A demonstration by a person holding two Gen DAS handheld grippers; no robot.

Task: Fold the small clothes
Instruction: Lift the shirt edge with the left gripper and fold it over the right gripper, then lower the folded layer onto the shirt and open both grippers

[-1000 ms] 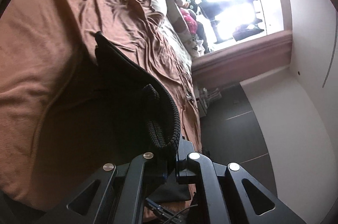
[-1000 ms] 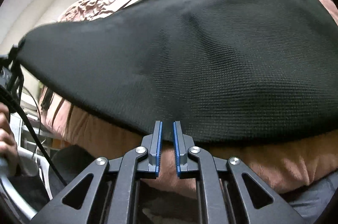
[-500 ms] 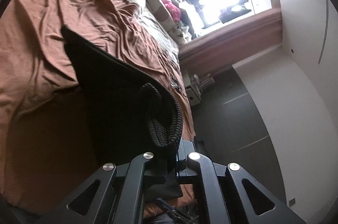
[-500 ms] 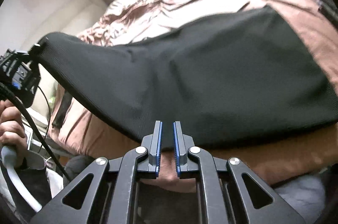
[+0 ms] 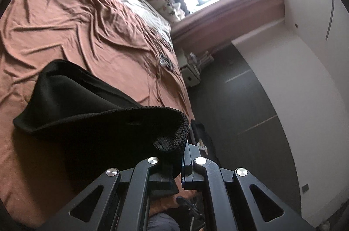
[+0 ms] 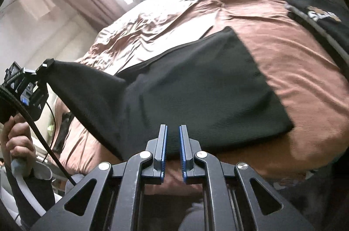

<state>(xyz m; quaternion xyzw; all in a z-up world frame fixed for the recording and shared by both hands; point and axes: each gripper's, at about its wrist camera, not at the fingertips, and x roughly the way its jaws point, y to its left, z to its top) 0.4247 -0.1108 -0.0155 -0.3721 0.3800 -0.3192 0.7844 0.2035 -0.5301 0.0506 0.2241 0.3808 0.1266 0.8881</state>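
Black cloth lies on the bed, one corner pinched in the left gripper; the right gripper gapes narrowly, empty.

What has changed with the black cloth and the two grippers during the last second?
The left gripper, shut on a corner of the black garment, has carried that corner up and across, so the cloth now lies half folded on the brown bedsheet. The right gripper has drawn back from the cloth; more of the bed shows. It stays slightly open and empty, and the left grip is unchanged.
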